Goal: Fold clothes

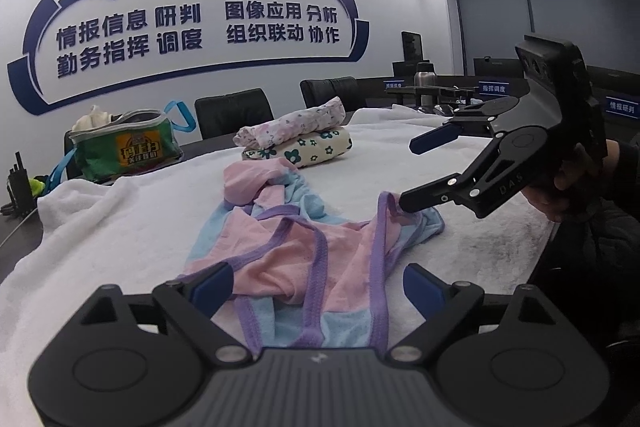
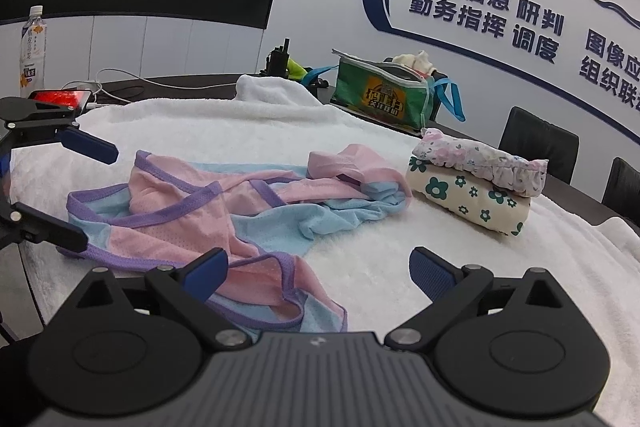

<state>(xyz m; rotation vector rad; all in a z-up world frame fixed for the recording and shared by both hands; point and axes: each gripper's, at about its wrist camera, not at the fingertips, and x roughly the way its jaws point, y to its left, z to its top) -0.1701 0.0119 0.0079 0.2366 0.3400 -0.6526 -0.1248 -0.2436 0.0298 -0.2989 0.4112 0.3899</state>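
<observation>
A pink, blue and purple-trimmed garment (image 1: 296, 251) lay crumpled and unfolded on the white towel (image 1: 120, 239) in the middle of the left wrist frame, reaching from the lower centre up toward the middle. The left gripper (image 1: 318, 293) stood at the bottom of that frame with its jaws spread wide, the cloth lying between and beneath its blue pads, neither of which pressed on it. At the right of the same frame the right gripper (image 1: 408, 175), held by a person's hand (image 1: 560, 183), was also released, its lower finger touching the garment's purple-trimmed edge and its upper finger raised well clear. In the right wrist frame this gripper (image 2: 318, 273) appeared at the bottom with its jaws apart, the left pad over the garment's near edge and the right pad over bare towel. Behind the garment, in the upper middle of the left wrist frame, two folded pieces sat stacked: a floral pink one (image 1: 292, 125) on a cream one with green flowers (image 1: 304, 149). A green bag (image 1: 120, 147) stood at the middle left, beyond the towel.
</observation>
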